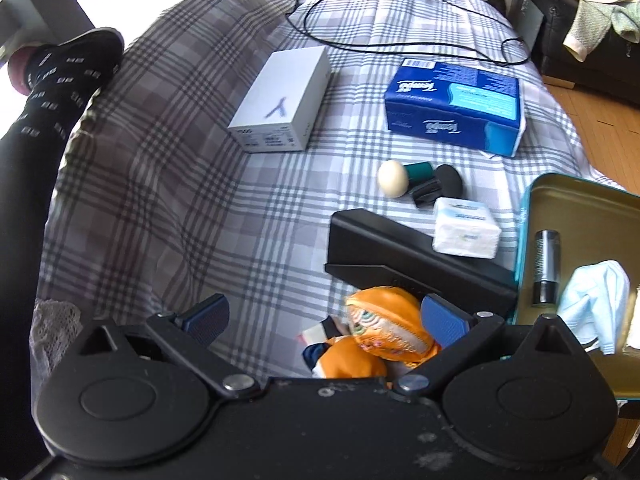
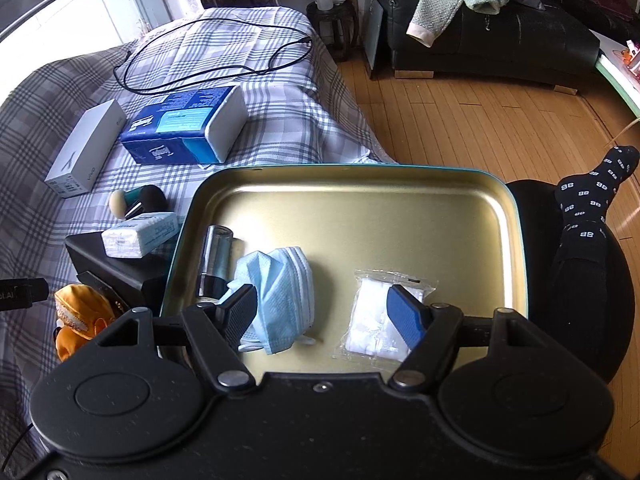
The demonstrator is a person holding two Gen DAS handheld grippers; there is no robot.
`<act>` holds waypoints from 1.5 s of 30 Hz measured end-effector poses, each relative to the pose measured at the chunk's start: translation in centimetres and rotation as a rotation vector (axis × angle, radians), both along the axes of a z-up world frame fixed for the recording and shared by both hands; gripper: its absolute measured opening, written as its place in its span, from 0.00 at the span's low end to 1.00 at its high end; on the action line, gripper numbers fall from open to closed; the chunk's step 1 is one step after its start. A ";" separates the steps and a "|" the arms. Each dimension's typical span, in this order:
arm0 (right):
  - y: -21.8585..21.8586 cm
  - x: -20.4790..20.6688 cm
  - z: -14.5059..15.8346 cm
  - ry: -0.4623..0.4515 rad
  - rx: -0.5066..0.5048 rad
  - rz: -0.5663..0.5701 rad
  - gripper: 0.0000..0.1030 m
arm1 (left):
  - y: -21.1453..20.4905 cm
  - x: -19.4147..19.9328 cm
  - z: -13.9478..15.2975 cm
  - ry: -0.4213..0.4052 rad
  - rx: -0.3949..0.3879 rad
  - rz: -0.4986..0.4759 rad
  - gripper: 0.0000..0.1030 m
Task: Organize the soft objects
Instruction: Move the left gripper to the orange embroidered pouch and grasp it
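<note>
Both sets of jaws stand wide apart and hold nothing: the left gripper (image 1: 326,320) hangs over the plaid bedcover (image 1: 168,184), its right pad just beside the head of an orange stuffed doll (image 1: 384,328) lying there, while the right gripper (image 2: 326,314) hovers above an open gold-lined tin (image 2: 400,216). Inside the tin, near the pads, lie a crumpled light-blue face mask (image 2: 280,292) and a clear packet of white cotton (image 2: 376,320); a dark cylinder (image 2: 214,260) rests against the tin's left wall, touching the mask. Just left of the tin sits a black box (image 1: 400,252) with a small white tissue pack (image 1: 466,228) on top. Beyond it, a cream sponge ball (image 1: 393,178) lies beside a teal and a black applicator. Farther off are a blue tissue package (image 1: 452,108) and a white carton (image 1: 280,100), well apart, with a black cable (image 1: 400,46) looping behind them.
</note>
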State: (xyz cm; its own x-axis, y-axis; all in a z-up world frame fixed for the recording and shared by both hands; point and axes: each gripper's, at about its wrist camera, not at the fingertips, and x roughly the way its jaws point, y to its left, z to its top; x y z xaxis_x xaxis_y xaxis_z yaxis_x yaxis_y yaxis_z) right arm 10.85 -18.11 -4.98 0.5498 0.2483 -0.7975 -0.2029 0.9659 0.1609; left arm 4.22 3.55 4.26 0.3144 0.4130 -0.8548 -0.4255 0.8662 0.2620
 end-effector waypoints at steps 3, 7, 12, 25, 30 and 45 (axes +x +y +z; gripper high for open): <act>1.2 -0.7 0.4 -0.015 -0.006 0.053 0.66 | 1.7 -0.9 -0.2 0.009 0.014 0.059 1.00; 3.8 -2.3 0.6 -0.021 -0.020 0.146 0.66 | 3.6 -1.7 -0.9 0.022 -0.001 0.116 1.00; 6.9 -4.4 -0.1 0.048 0.023 0.260 0.66 | 5.3 -2.4 -2.3 0.058 -0.018 0.146 1.00; 12.1 -6.3 -1.2 0.094 0.033 0.339 0.56 | 8.5 -4.1 -4.4 0.047 -0.121 0.232 1.00; 13.4 -4.7 0.0 0.036 0.028 0.292 0.56 | 9.0 -4.7 -4.6 0.030 -0.148 0.258 1.00; 17.3 3.6 0.2 0.035 0.035 0.116 0.57 | 8.9 -5.2 -5.7 0.032 -0.211 0.215 1.00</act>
State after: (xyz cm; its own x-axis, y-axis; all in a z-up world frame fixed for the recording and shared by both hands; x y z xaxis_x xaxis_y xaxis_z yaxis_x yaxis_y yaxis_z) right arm 14.40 -0.78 -4.78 0.4876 0.3371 -0.8053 -0.3068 0.9298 0.2034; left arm -1.00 12.45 -1.44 0.2106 0.2798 -0.9367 -0.5998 0.7936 0.1021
